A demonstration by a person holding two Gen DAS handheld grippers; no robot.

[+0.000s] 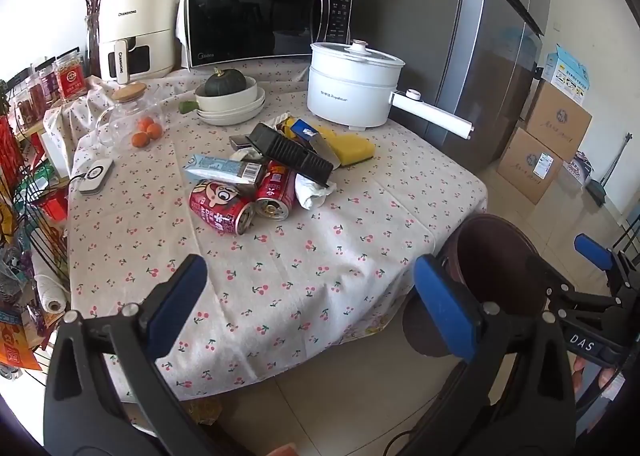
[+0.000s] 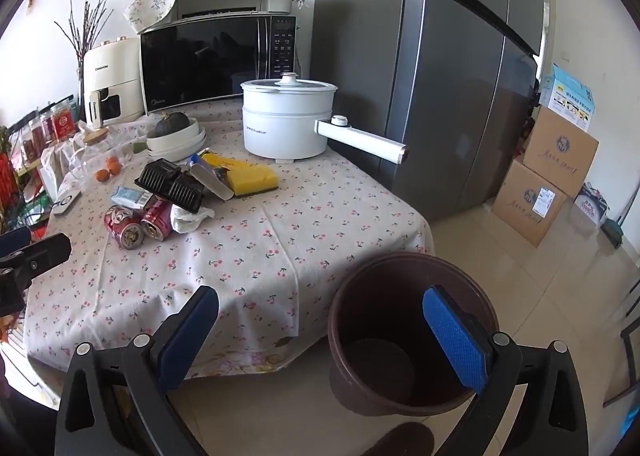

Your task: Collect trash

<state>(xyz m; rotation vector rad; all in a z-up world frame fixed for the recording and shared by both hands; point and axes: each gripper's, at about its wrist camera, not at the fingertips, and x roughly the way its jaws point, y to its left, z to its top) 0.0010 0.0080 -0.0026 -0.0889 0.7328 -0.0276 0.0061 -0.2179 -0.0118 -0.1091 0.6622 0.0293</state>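
My left tongs (image 1: 312,304) stand wide apart and hold nothing, tilted down over the near edge of the worktop (image 1: 304,264), which wears a cherry-print cloth. My right tongs (image 2: 320,336) are just as wide and just as empty; they hang past the worktop's near right corner, with one blue pad over the mouth of a brown bin (image 2: 400,360) on the floor. The bin looks empty.

The trash sits in one heap near the middle of the worktop, well apart from both tongs. Nearest me lie two crushed red cans (image 1: 240,203) side by side on their sides. Just behind them is a pale blue carton (image 1: 222,169), and a crumpled white tissue (image 1: 314,191) lies beside the cans. A black ribbed plastic tray (image 1: 292,153) rests tilted on top of the heap. A yellow sponge (image 1: 352,145) lies behind it, and a white electric pot (image 1: 352,89) stands beyond that.

I judge that nothing has been collected yet. To do this step well, I would reach with the left tongs for the nearest can, grip it across its crushed body, and carry it to the bin. Starting at the loose front pieces should keep the tilted tray from sliding.
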